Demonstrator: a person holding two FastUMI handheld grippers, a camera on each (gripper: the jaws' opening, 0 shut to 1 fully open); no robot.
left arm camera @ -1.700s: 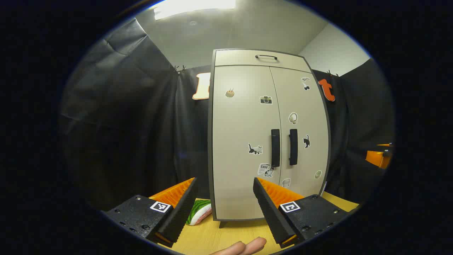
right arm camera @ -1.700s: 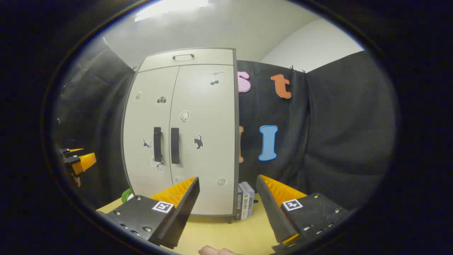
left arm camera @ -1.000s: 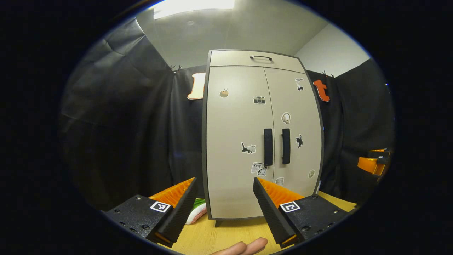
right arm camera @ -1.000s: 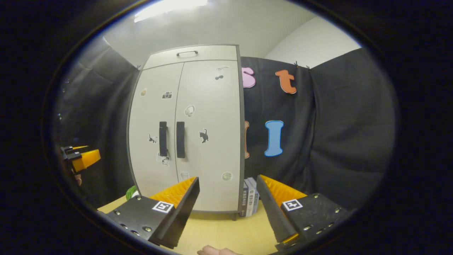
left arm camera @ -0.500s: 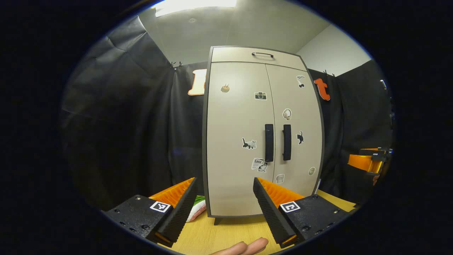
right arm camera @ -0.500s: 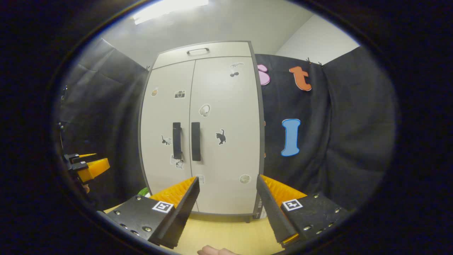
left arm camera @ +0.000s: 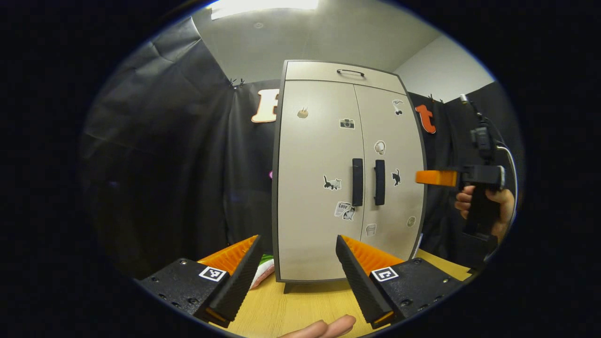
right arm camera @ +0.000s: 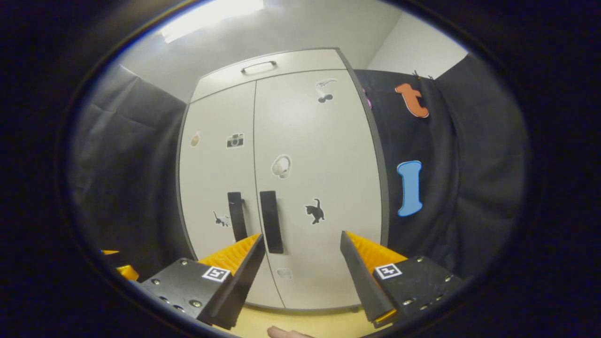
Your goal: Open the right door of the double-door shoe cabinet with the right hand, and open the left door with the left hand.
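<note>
A beige double-door shoe cabinet (left arm camera: 324, 155) with stickers stands on a wooden table, both doors closed. Its two black vertical handles sit side by side: the left door handle (left arm camera: 357, 182) and the right door handle (left arm camera: 379, 182). In the right gripper view the cabinet (right arm camera: 300, 155) looms close, with the right door handle (right arm camera: 271, 221) just left of centre and the left door handle (right arm camera: 236, 216) beside it. My right gripper (right arm camera: 300, 244) is open, short of the door. In the left gripper view that gripper (left arm camera: 434, 178) is held by a hand, level with the handles. My left gripper (left arm camera: 298, 246) is open, farther back.
The cabinet stands on a light wooden table (left arm camera: 305, 305). A green, white and pink object (left arm camera: 263, 272) lies by the cabinet's lower left corner. Black cloth walls close in on both sides. A drawer with a thin handle (left arm camera: 350, 72) tops the cabinet.
My right gripper has risen and moved closer to the cabinet, now at handle height. The left gripper has shifted only slightly. Both doors stay closed.
</note>
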